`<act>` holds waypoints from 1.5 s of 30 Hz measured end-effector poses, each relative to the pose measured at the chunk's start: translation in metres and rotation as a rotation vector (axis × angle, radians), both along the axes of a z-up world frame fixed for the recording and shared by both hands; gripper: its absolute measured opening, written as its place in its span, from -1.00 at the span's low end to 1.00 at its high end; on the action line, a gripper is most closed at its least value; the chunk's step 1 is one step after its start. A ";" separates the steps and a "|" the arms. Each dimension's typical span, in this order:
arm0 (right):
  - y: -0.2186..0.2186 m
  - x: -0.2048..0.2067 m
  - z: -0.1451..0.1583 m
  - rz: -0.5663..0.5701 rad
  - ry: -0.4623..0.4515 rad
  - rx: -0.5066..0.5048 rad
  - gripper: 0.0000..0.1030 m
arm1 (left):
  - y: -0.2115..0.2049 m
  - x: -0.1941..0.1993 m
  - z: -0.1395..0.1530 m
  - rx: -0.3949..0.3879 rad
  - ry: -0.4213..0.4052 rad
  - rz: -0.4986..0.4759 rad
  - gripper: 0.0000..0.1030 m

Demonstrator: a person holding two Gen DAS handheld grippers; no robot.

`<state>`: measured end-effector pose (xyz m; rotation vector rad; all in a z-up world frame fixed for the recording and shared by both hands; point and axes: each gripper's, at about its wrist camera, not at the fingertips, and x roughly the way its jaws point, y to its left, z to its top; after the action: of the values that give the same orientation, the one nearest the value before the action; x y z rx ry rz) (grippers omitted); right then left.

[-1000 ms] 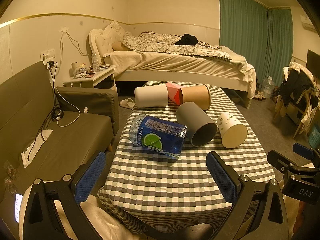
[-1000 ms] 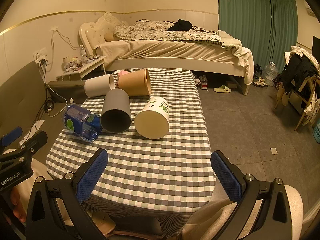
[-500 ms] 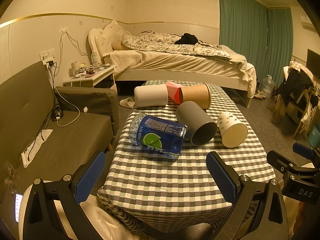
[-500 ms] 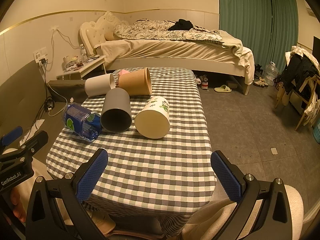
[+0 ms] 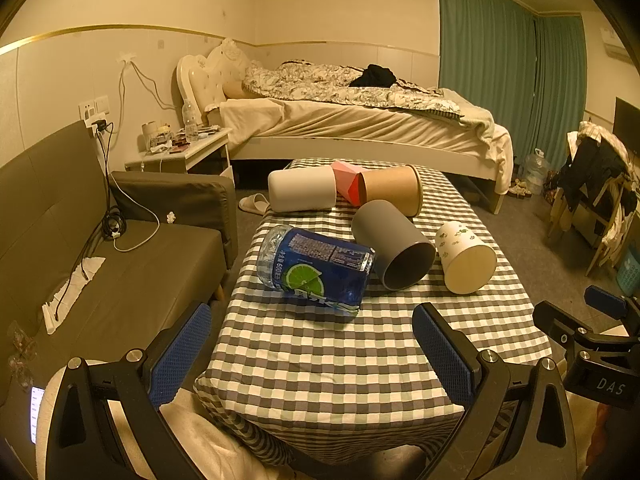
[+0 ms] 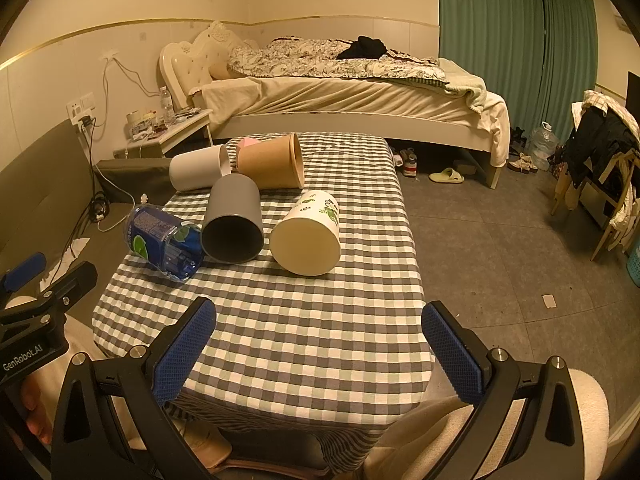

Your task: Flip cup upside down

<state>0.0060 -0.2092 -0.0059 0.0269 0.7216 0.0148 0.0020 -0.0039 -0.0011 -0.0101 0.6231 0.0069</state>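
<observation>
Four cups (image 6: 232, 218), one bottle (image 6: 164, 242), one box (image 5: 347, 184)

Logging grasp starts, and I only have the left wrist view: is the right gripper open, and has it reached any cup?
Observer: The right gripper has its jaws wide apart and empty. It is at the near end of the table, short of the leaf-print cup.
Operator: Which way does the white cup's mouth face?
Observer: The white cup lies on its side, with its rim toward the brown cup.
Operator: Can you see who holds the left gripper?
Observer: Only bare fingers under its body.
</observation>
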 end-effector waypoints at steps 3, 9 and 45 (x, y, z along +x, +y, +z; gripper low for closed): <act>0.001 0.000 -0.002 0.001 0.004 0.000 0.99 | 0.000 -0.001 -0.002 0.004 0.002 0.000 1.00; 0.001 0.002 -0.002 0.005 0.011 -0.005 0.99 | 0.004 0.000 -0.013 -0.012 0.029 0.005 1.00; 0.103 0.399 -0.028 0.427 0.455 -0.120 0.66 | 0.107 0.259 -0.040 -0.076 0.184 0.222 1.00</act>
<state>0.4051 -0.1062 -0.0342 -0.2458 1.1710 0.3840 0.2606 0.1026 -0.0416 -0.1536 0.8034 0.2003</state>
